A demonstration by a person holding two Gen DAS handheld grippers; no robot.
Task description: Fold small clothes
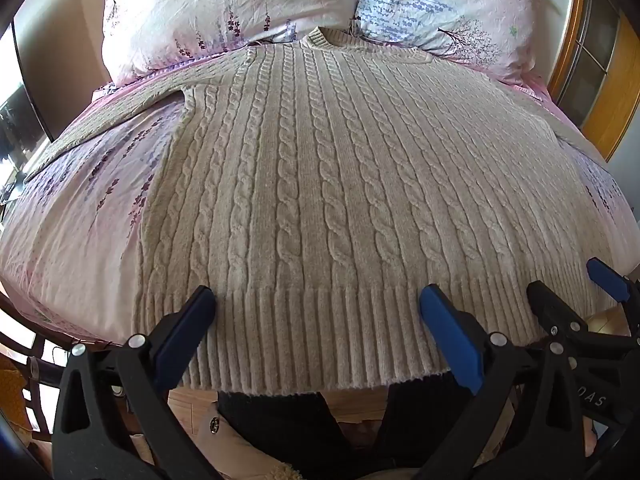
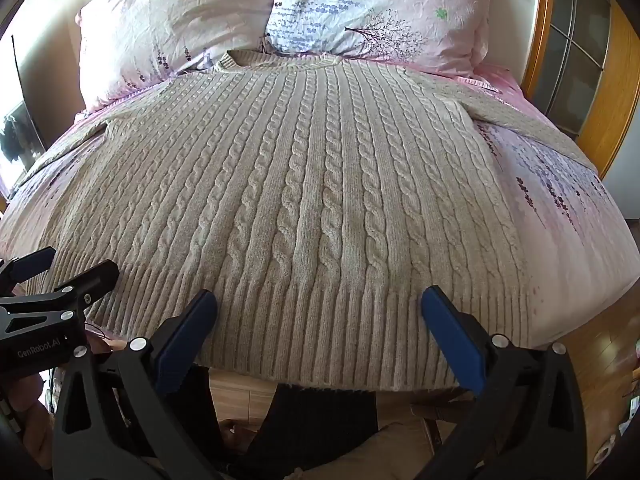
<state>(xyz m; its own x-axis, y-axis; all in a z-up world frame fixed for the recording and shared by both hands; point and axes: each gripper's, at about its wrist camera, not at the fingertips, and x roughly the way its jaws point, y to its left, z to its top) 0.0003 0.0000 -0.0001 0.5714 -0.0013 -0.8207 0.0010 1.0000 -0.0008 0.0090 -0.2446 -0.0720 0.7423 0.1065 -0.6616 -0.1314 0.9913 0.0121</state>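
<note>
A beige cable-knit sweater (image 1: 312, 184) lies flat on the bed, collar toward the pillows, ribbed hem hanging over the near edge; it also shows in the right wrist view (image 2: 320, 200). Both sleeves spread sideways. My left gripper (image 1: 318, 300) is open over the left part of the hem, its blue pads (image 1: 188, 332) wide apart, holding nothing. My right gripper (image 2: 320, 304) is open over the right part of the hem, empty. Each gripper shows in the other's view, the right one (image 1: 576, 284) and the left one (image 2: 68, 264).
Two floral pillows (image 1: 240, 8) lie at the head of the pink floral sheet (image 1: 72, 232). A wooden cabinet (image 2: 580, 60) stands at the right. The person's dark-clothed legs (image 2: 320, 420) and wooden floor are below the bed edge.
</note>
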